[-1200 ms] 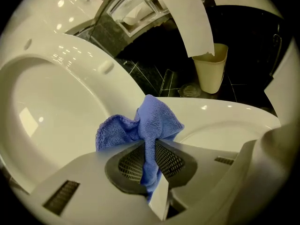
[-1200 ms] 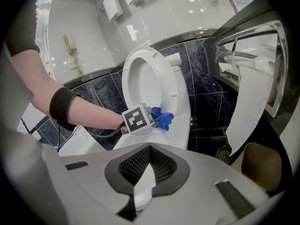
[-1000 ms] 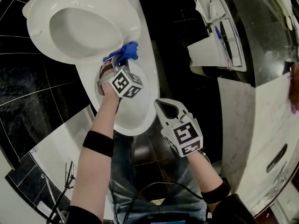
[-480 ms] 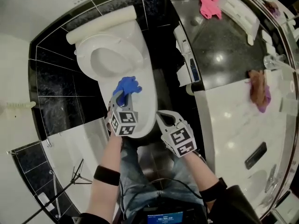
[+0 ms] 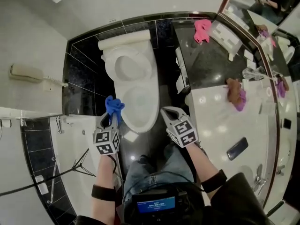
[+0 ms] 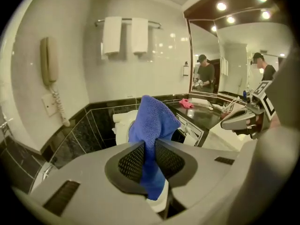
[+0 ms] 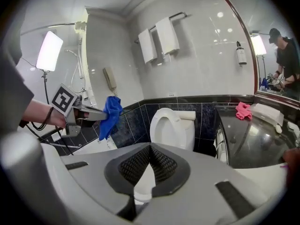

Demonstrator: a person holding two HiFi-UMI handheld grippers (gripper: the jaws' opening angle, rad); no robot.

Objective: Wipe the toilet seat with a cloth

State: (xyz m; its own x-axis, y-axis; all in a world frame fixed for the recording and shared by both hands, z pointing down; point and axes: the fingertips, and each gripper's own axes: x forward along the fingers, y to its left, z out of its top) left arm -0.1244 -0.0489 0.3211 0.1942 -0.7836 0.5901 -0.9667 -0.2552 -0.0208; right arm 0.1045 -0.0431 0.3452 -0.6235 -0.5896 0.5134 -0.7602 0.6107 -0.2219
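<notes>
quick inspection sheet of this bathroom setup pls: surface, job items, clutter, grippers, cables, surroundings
surface: white toilet, seat raised against the tank; neither gripper touches it
job's things: blue cloth hangs from the left gripper, clear of the toilet
clutter: pink cloth on the dark counter; brown and purple cloths and a dark flat device on the white counter
grippers: left gripper jaws closed on the blue cloth; right gripper jaws together, empty
cables: black cable at lower left, beside a tripod stand
surroundings: wall phone, two hung white towels, mirror reflecting people
</notes>
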